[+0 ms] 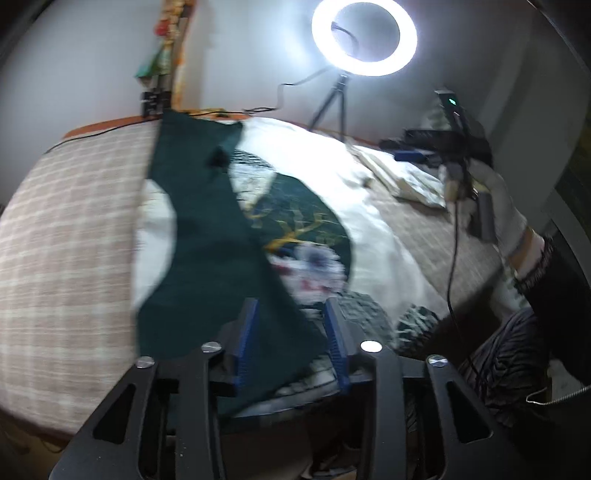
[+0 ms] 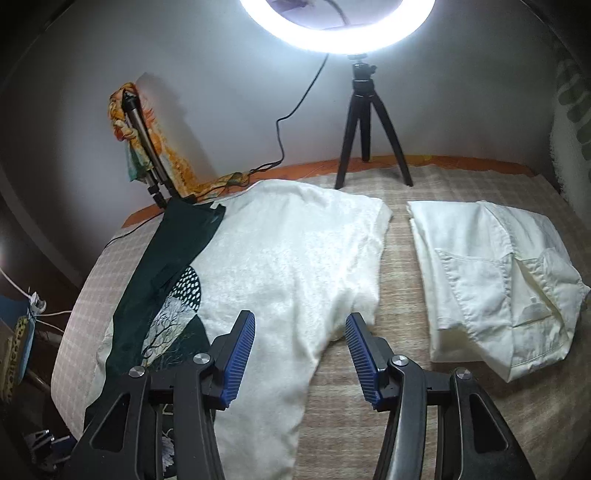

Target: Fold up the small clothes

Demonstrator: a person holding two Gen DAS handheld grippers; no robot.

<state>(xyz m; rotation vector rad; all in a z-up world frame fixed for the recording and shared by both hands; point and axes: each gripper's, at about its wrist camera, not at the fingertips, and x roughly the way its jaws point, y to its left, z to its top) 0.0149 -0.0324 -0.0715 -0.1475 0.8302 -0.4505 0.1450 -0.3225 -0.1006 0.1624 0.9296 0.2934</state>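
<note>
Start at the left of your left wrist view: the checked bedcover (image 1: pixel 66 229) is your work surface, and the dark green cloth (image 1: pixel 192 236) runs in a long band from the upper middle of the frame down toward your gripper. It probably lies stretched out like that so you can fold it along its length. Its lower end sits between the blue pads (image 1: pixel 246 343) of your left gripper (image 1: pixel 291 339). The jaws stand partly apart, and the blurred frame does not show whether the pads press the cloth or have let it go. To the right of it lies the white garment (image 1: pixel 373 236) with an embroidered green panel, and at the right edge your gloved right hand (image 1: pixel 495 206) carries the other tool.

In the right wrist view, the green cloth lies along the left, overlapping the white garment, which is spread across the middle. Your right gripper (image 2: pixel 300 350) hovers over the garment's lower part, jaws apart and empty, nothing between the pads. At the right, apart from it, sits a folded white shirt (image 2: pixel 491 280), likely set aside as finished. The ring light (image 2: pixel 336 33) lights it all from the top.
</note>
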